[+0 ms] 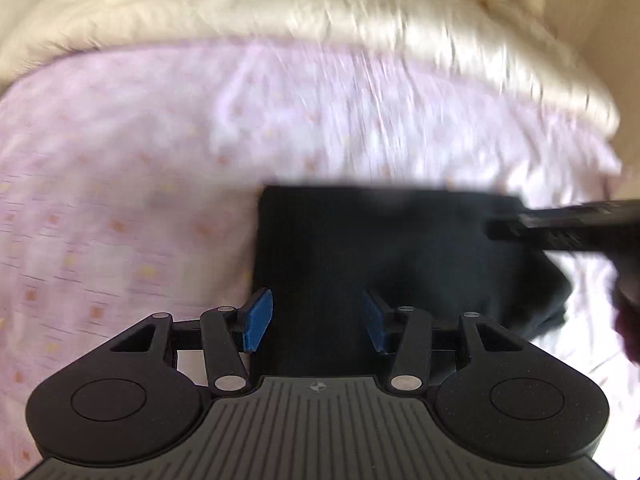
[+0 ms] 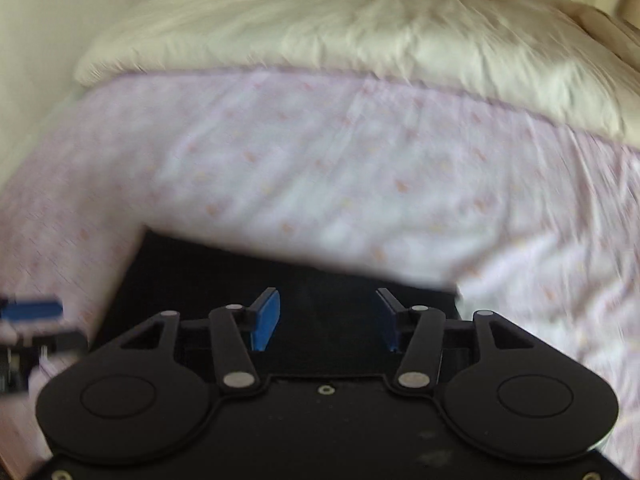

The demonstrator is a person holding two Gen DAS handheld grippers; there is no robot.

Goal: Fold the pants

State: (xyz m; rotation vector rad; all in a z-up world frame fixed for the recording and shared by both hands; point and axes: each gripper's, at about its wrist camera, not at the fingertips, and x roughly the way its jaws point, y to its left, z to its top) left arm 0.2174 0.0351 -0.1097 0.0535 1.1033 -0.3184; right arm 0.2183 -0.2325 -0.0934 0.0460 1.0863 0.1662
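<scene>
The dark pants lie on the pink patterned bed sheet as a flat, roughly rectangular dark shape. They also show in the right wrist view. My left gripper is open, its blue pads wide apart just above the near edge of the pants, holding nothing. My right gripper is open and empty over the near part of the pants. The right gripper also shows in the left wrist view, reaching in from the right over the pants' right edge. Both views are blurred.
A cream duvet is bunched along the far side of the bed, also in the right wrist view. The sheet spreads around the pants. The left gripper shows at the left edge of the right wrist view.
</scene>
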